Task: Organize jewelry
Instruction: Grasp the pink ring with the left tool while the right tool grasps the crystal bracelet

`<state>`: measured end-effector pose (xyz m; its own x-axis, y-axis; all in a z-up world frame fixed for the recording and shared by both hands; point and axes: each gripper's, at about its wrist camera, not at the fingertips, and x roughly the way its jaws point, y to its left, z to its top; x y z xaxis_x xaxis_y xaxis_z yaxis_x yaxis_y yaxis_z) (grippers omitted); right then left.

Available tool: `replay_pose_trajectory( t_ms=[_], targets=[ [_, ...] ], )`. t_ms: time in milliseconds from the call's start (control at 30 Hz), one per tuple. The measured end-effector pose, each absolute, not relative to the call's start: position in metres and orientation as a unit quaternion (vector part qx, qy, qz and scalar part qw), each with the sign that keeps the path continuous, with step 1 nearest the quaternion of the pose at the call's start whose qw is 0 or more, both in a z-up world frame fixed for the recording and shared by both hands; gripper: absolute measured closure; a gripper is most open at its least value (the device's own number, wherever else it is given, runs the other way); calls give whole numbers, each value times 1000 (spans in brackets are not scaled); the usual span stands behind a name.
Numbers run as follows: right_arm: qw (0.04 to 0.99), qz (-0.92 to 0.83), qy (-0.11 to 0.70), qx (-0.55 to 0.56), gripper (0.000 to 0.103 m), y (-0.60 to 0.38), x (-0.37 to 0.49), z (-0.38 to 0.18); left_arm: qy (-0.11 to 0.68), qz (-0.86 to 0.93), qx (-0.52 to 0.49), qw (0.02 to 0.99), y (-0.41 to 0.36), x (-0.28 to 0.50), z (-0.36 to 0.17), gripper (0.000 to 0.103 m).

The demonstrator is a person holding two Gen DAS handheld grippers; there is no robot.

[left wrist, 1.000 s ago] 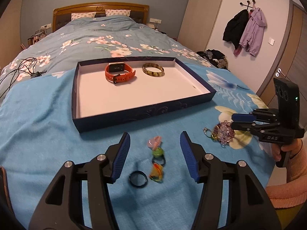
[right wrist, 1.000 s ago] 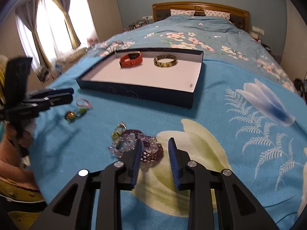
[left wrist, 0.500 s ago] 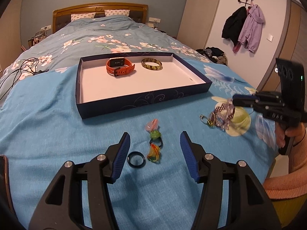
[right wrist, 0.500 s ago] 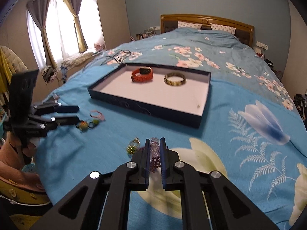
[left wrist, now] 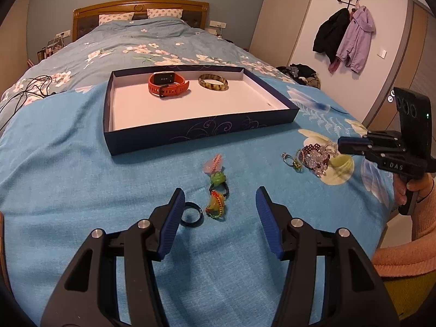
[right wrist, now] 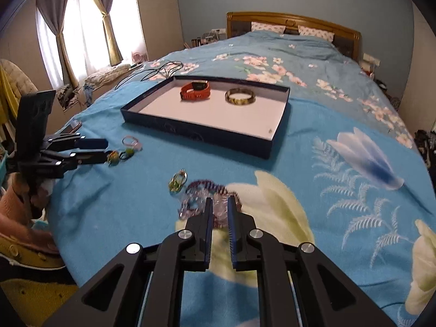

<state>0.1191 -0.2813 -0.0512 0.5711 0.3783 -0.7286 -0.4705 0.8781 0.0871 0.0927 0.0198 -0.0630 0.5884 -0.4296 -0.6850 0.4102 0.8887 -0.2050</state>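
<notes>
The right gripper [right wrist: 219, 212] has just squeezed tight on the bead bracelets [right wrist: 203, 196] on the blue bed cover [right wrist: 313, 179]. The left gripper [left wrist: 219, 207] hangs wide apart above 2 small rings [left wrist: 216, 193], holding nothing.

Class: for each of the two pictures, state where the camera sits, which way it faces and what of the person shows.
Left wrist: on the left gripper, facing the headboard over small rings; a hand on the right gripper shows.
Right wrist: on the right gripper, closed on the bead bracelets, facing the headboard; a sleeve shows.
Shared: tray, orange watch, bangle.
</notes>
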Motion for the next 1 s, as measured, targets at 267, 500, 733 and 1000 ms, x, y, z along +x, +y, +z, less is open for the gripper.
replay_pose_trajectory(
  t_ms=[267,500,733,1000],
  targets=[
    [896,215,385,-51,73,-281,121,-56,389,-235,-8,891,16,92,-63,48],
    [897,207,387,-55,80,-270,139,-63,391,-233,-8,890,17,92,-64,48],
    [899,208,382,-61,96,-266,140,-59,395,-233,-3,889,18,92,-66,49],
    [908,238,344,-33,96,-265,128,-27,396,-230,27,888,11,92,-67,62]
  ],
)
